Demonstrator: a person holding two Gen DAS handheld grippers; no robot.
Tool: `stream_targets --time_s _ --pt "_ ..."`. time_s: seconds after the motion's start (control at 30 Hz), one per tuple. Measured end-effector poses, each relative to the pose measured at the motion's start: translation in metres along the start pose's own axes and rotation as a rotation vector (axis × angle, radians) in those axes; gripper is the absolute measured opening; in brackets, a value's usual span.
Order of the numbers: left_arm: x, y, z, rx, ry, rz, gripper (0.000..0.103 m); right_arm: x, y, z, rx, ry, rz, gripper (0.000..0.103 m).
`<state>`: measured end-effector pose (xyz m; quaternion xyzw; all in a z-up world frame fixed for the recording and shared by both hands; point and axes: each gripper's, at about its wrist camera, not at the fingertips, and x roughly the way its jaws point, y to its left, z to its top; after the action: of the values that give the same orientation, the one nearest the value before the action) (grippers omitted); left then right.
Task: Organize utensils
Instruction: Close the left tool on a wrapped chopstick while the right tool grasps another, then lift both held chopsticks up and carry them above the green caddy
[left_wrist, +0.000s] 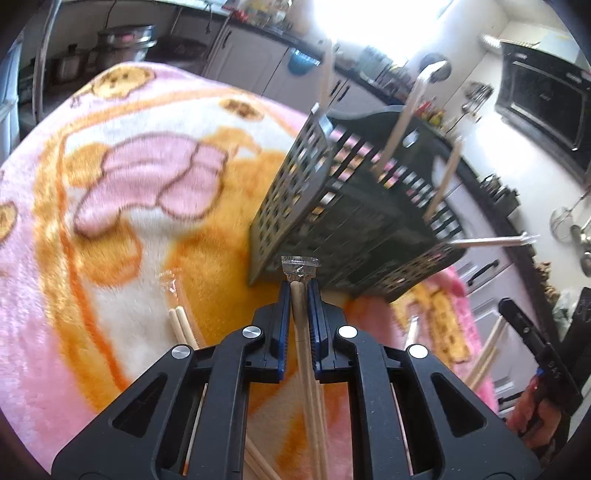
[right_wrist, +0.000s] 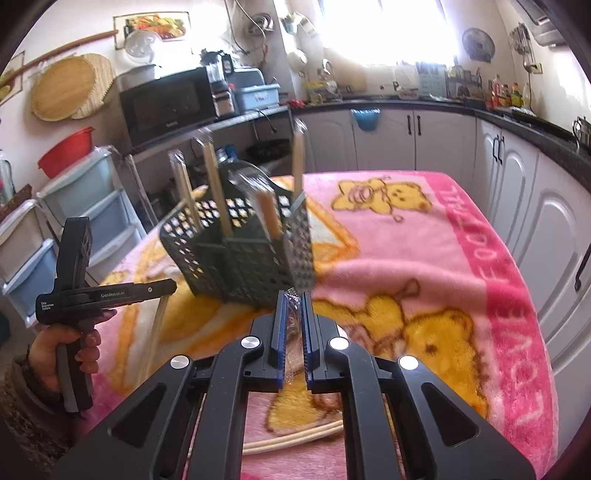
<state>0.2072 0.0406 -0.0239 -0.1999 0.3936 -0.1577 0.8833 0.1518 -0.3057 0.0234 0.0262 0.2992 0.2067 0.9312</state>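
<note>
A dark perforated utensil basket (left_wrist: 354, 206) stands on the pink blanket (left_wrist: 122, 192) with several wrapped chopstick pairs upright in it. My left gripper (left_wrist: 298, 291) is shut on a wrapped chopstick pair (left_wrist: 304, 332), its tip just short of the basket's base. In the right wrist view the basket (right_wrist: 240, 251) sits ahead. My right gripper (right_wrist: 291, 306) is shut on a clear plastic-wrapped utensil (right_wrist: 293, 317) near the basket's lower right corner. The left gripper (right_wrist: 162, 286) shows at the left with a chopstick pair (right_wrist: 157, 332) hanging from it.
More chopstick pairs lie on the blanket (left_wrist: 183, 326), (right_wrist: 295, 437). Kitchen cabinets (right_wrist: 417, 136) and a counter ring the table. A microwave (right_wrist: 168, 105) and plastic drawers (right_wrist: 74, 206) stand at the left. The blanket's pink border (right_wrist: 498, 295) marks the right edge.
</note>
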Motion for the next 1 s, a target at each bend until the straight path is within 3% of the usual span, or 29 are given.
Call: stream_targets --time_s 0.33,1.0 --pt "-0.048 -0.017 0.009 0.031 -0.115 -0.064 0.004 -0.017 0.030 0.011 -0.044 -0.055 0.047 0.007" --pt "-0.088 -0.047 0.021 0.084 -0.227 -0.140 0.003 -0.048 0.055 0.042 -0.127 -0.156 0.069 0.007"
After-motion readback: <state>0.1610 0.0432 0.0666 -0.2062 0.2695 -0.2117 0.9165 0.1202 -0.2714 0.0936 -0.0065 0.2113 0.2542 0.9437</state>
